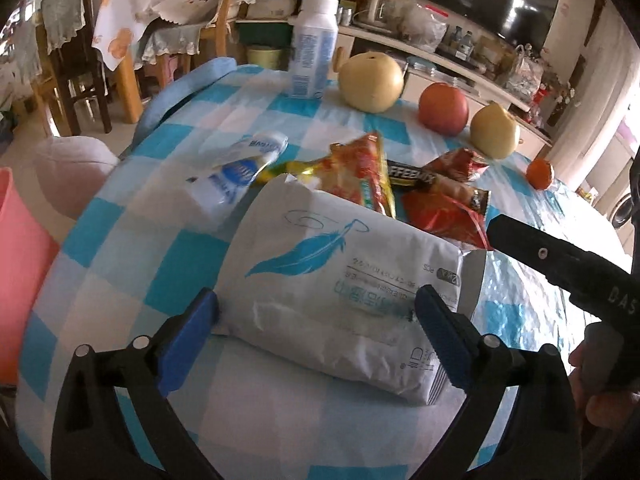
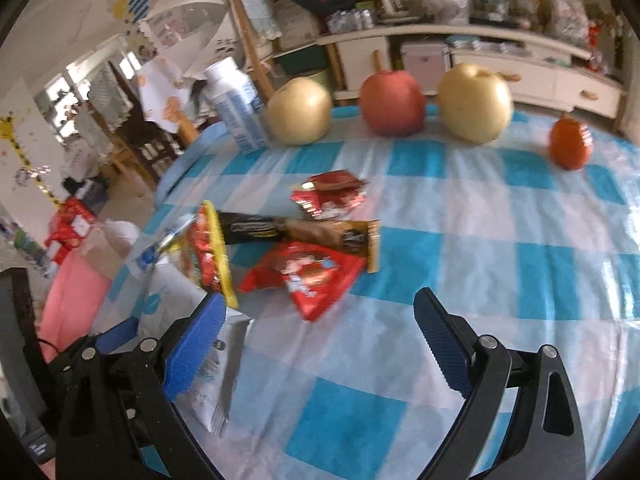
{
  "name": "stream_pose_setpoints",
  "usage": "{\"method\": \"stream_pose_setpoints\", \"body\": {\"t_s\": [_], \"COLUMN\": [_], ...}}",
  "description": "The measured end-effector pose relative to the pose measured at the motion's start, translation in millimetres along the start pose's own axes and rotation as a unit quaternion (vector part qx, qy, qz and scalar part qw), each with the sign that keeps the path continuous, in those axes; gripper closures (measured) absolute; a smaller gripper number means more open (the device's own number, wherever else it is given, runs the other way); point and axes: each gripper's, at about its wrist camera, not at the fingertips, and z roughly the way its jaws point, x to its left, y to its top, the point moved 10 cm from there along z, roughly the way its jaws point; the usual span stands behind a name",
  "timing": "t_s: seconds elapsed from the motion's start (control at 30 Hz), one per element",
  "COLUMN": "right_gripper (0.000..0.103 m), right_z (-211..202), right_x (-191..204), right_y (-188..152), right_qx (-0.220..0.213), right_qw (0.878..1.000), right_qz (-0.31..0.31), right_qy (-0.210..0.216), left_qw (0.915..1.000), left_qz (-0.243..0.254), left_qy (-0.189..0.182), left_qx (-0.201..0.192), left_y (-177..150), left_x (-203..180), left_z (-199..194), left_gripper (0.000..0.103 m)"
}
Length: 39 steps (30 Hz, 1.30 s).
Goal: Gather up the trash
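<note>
A white wet-wipe packet with a blue feather print (image 1: 340,300) lies on the checked tablecloth (image 1: 132,264). My left gripper (image 1: 316,312) is open, its blue pads on either side of the packet's near end. Behind it lie a crushed white and blue bottle wrapper (image 1: 236,172), a red and yellow snack wrapper (image 1: 360,172), a dark coffee-mix sachet (image 1: 416,176) and red wrappers (image 1: 444,212). My right gripper (image 2: 316,332) is open and empty, low over the cloth, with the red wrapper (image 2: 308,276) just ahead and the coffee sachet (image 2: 304,232) beyond.
A pink bin (image 1: 20,272) stands off the table's left edge. At the far edge stand a white bottle (image 1: 312,48), two yellow pears (image 1: 372,84), a red apple (image 1: 444,108) and a small orange (image 1: 540,174). Chairs and a cabinet lie beyond.
</note>
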Motion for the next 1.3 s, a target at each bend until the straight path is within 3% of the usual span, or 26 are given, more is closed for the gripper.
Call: {"method": "stream_pose_setpoints", "body": {"t_s": [0.13, 0.23, 0.37, 0.53, 0.7, 0.97, 1.03, 1.17, 1.23, 1.3], "right_gripper": [0.009, 0.009, 0.009, 0.009, 0.009, 0.01, 0.03, 0.052, 0.071, 0.08], "right_z": [0.1, 1.3, 3.9, 17.4, 31.9, 47.0, 45.8, 41.0, 37.6, 31.4], "right_x": [3.5, -7.9, -21.3, -18.5, -5.4, -0.1, 0.0, -5.3, -8.3, -12.7], "right_y": [-2.1, -1.6, 0.1, 3.4, 7.1, 11.7, 12.1, 11.7, 10.6, 8.3], "right_qx": [0.0, 0.003, 0.003, 0.008, 0.012, 0.011, 0.01, 0.009, 0.01, 0.012], "right_qw": [1.0, 0.999, 0.999, 0.999, 0.999, 0.996, 0.994, 0.994, 0.994, 0.995], "right_qz": [-0.023, -0.005, 0.009, 0.004, -0.012, -0.059, -0.072, -0.076, -0.075, -0.074], "right_qy": [-0.02, -0.034, -0.049, -0.046, -0.039, -0.072, -0.081, -0.078, -0.077, -0.071], "left_qw": [0.9996, 0.9984, 0.9983, 0.9976, 0.9989, 0.9962, 0.9932, 0.9853, 0.9782, 0.9706], "left_qz": [-0.02, -0.048, -0.048, -0.057, -0.019, 0.047, 0.076, 0.12, 0.148, 0.168], "left_qy": [-0.015, -0.003, 0.009, -0.02, -0.029, -0.059, -0.073, -0.106, -0.128, -0.155], "left_qx": [0.011, 0.028, 0.031, 0.031, 0.032, 0.043, 0.05, 0.061, 0.069, 0.077], "left_y": [-2.3, -7.2, -10.4, -9.9, -10.1, -19.3, -25.0, -36.3, -44.8, -53.0], "left_x": [9.6, 26.7, 36.5, 31.5, 14.8, -12.4, -23.2, -40.3, -53.0, -64.2], "left_z": [-3.3, 1.1, -1.6, -4.7, -0.4, -0.5, -2.0, -6.3, -10.4, -15.7], "left_gripper": [0.004, 0.005, 0.005, 0.005, 0.005, 0.005, 0.005, 0.005, 0.005, 0.005]}}
